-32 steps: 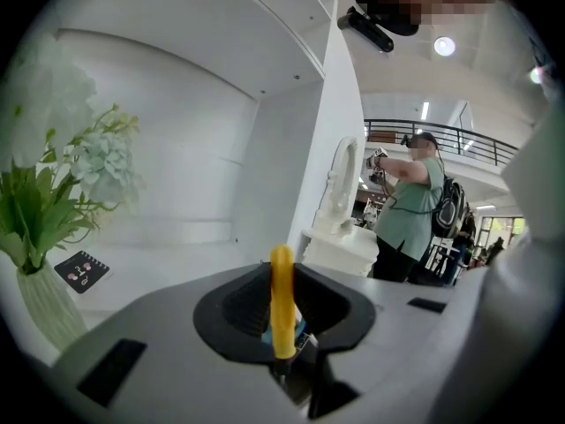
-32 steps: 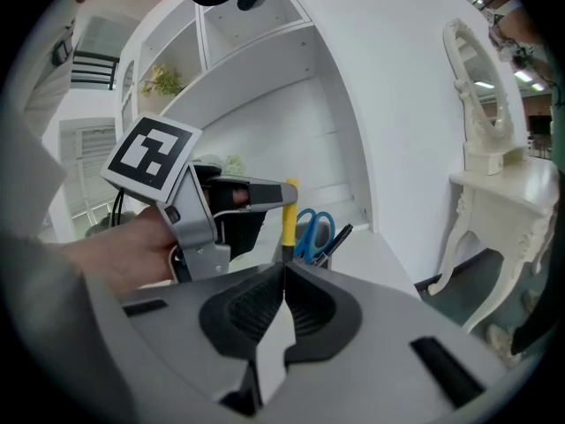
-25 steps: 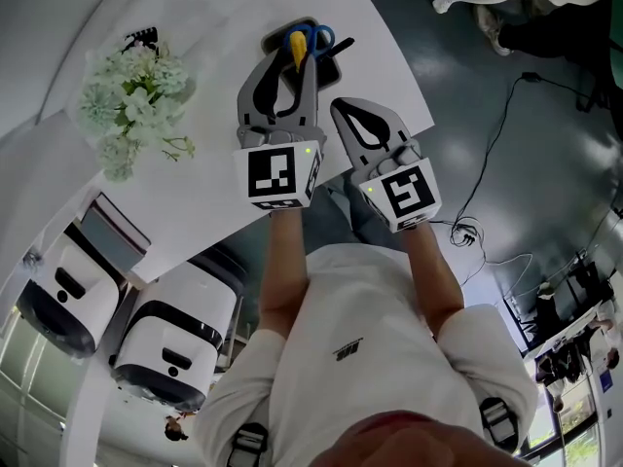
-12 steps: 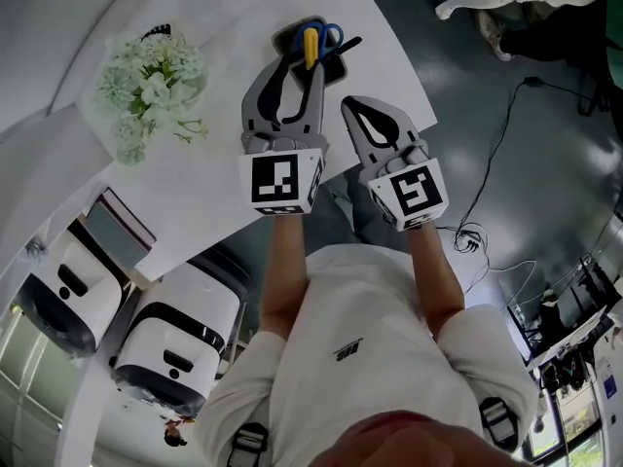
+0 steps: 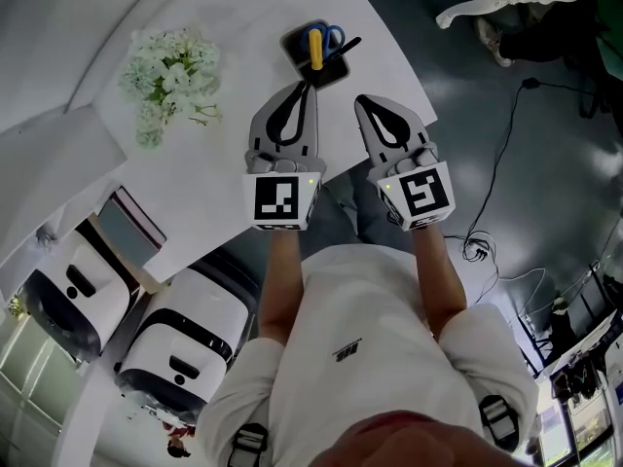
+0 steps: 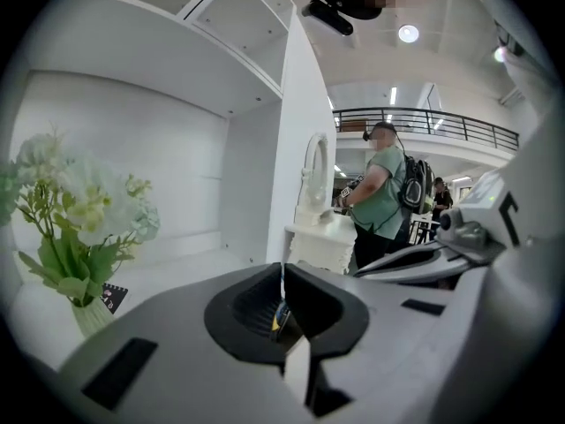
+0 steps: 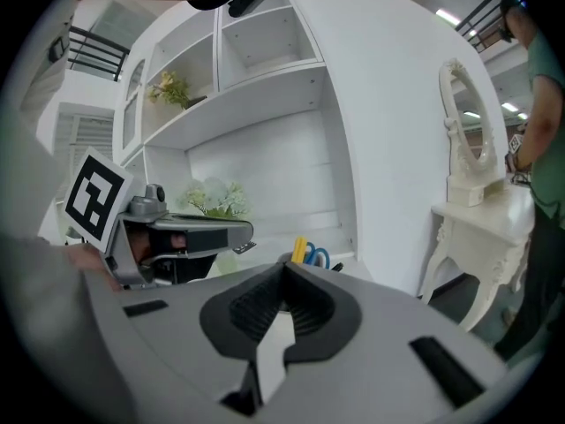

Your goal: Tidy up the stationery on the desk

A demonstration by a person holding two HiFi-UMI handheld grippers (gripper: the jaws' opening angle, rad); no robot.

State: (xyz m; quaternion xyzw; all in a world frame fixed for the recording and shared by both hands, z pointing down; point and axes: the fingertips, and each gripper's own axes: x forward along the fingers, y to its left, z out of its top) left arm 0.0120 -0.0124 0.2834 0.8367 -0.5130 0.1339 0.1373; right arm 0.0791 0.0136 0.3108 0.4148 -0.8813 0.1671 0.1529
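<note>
A black pen holder (image 5: 316, 52) stands at the far end of the white desk (image 5: 219, 188). It holds a yellow tool (image 5: 315, 47) and blue-handled scissors (image 5: 333, 37). My left gripper (image 5: 303, 88) is shut and empty, its tip just short of the holder. Beside it, my right gripper (image 5: 370, 103) is also shut and empty, near the desk's right edge. In the right gripper view the shut jaws (image 7: 284, 268) point at the yellow tool (image 7: 298, 252) and scissors (image 7: 318, 257). The left gripper view shows its shut jaws (image 6: 282, 272) with a bit of yellow and blue behind them.
A bunch of white flowers (image 5: 170, 74) stands on the desk to the left of the holder. White machines (image 5: 180, 343) sit on the floor below the desk's near edge. Cables (image 5: 475, 246) lie on the dark floor at right. A person (image 6: 384, 197) stands in the background.
Both grippers have drawn back from the pen holder. The left gripper's tip was over the holder at the yellow tool; now it is apart from it.
</note>
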